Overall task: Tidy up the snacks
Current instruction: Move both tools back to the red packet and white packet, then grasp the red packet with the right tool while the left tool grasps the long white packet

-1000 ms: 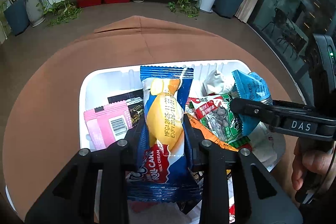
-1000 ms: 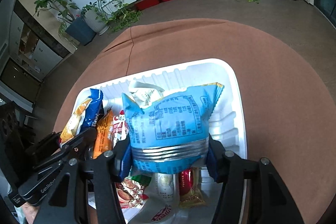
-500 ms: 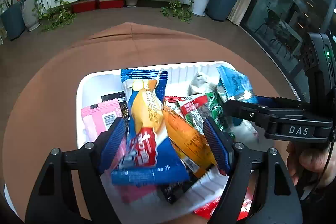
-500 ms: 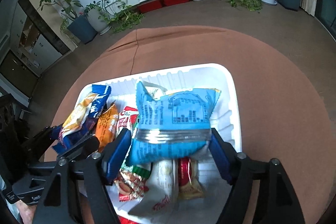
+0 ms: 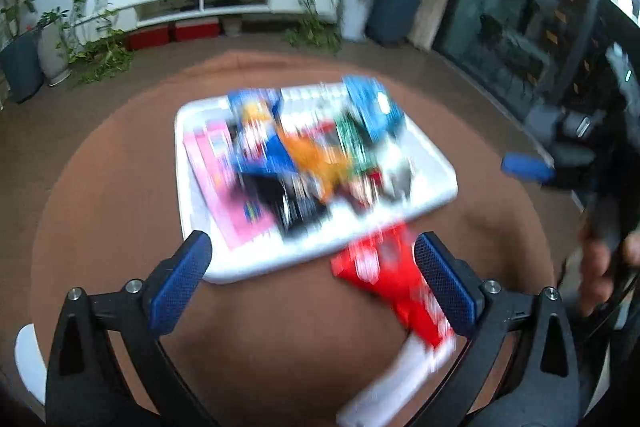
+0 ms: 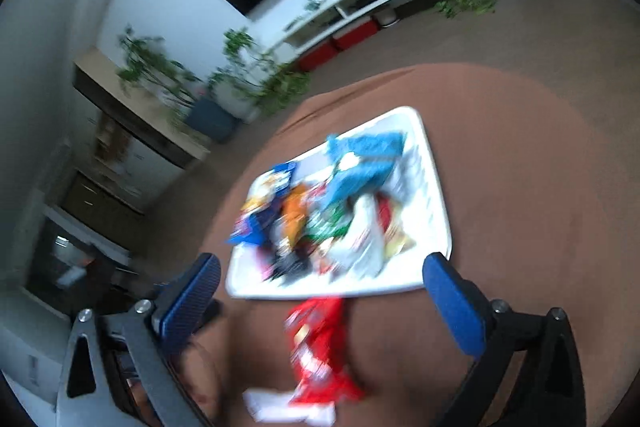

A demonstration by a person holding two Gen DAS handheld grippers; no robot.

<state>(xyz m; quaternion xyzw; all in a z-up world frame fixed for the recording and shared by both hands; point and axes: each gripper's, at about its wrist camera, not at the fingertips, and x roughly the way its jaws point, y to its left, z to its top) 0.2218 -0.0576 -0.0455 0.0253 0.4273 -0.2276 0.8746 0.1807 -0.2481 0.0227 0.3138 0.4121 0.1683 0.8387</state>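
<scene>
Both views are smeared by motion blur. The left claw (image 5: 312, 279) and right claw (image 6: 320, 301) have just been opening and stand spread wide with nothing between the pads. The white tray (image 5: 434, 163) heaped with snack packets (image 5: 316, 159) sits mid-desk, bare brown desk (image 5: 120, 187) open all round it. A red packet (image 5: 394, 287) lies at the tray's near edge, beside a white packet (image 6: 276, 405) cut off by the frame. Packet labels are unreadable. Behind: plants (image 5: 96, 47), low white shelf (image 5: 208, 3)
</scene>
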